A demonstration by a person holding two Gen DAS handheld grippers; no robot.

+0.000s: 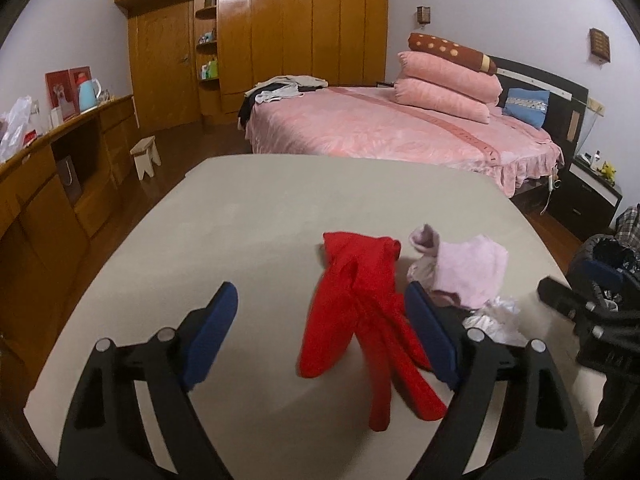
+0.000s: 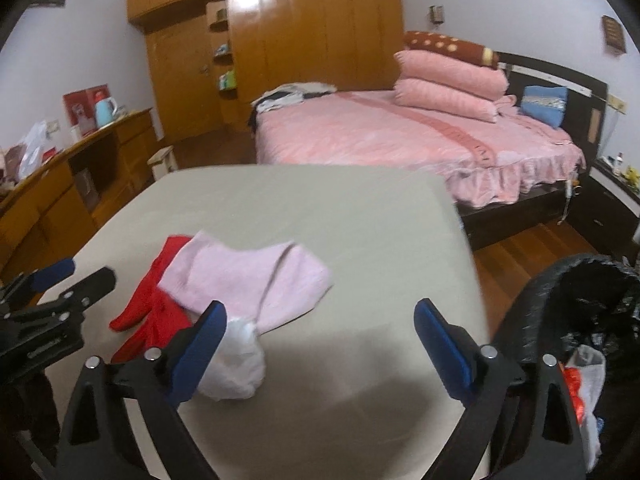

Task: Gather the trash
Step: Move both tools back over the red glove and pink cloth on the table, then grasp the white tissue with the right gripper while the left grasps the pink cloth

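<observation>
On the beige table [image 1: 240, 220] lies a red garment [image 1: 360, 320], long and limp, with a pale pink sock [image 1: 468, 272] and a crumpled white tissue [image 1: 496, 316] to its right. My left gripper [image 1: 320, 300] is open just above the table, and the red garment lies between its blue pads without being pressed. In the right wrist view my right gripper [image 2: 320, 312] is open too, over bare table. The white tissue [image 2: 236, 364] sits against its left finger [image 2: 200, 344], just below the pink sock [image 2: 260, 280]. The red garment [image 2: 156, 312] lies further left.
A bin with a black liner [image 2: 580, 304] stands off the table's right side, holding some scraps. A pink bed [image 1: 380, 128] fills the room behind the table, with a wooden wardrobe [image 1: 280, 40] beyond and a long wooden desk [image 1: 60, 168] on the left.
</observation>
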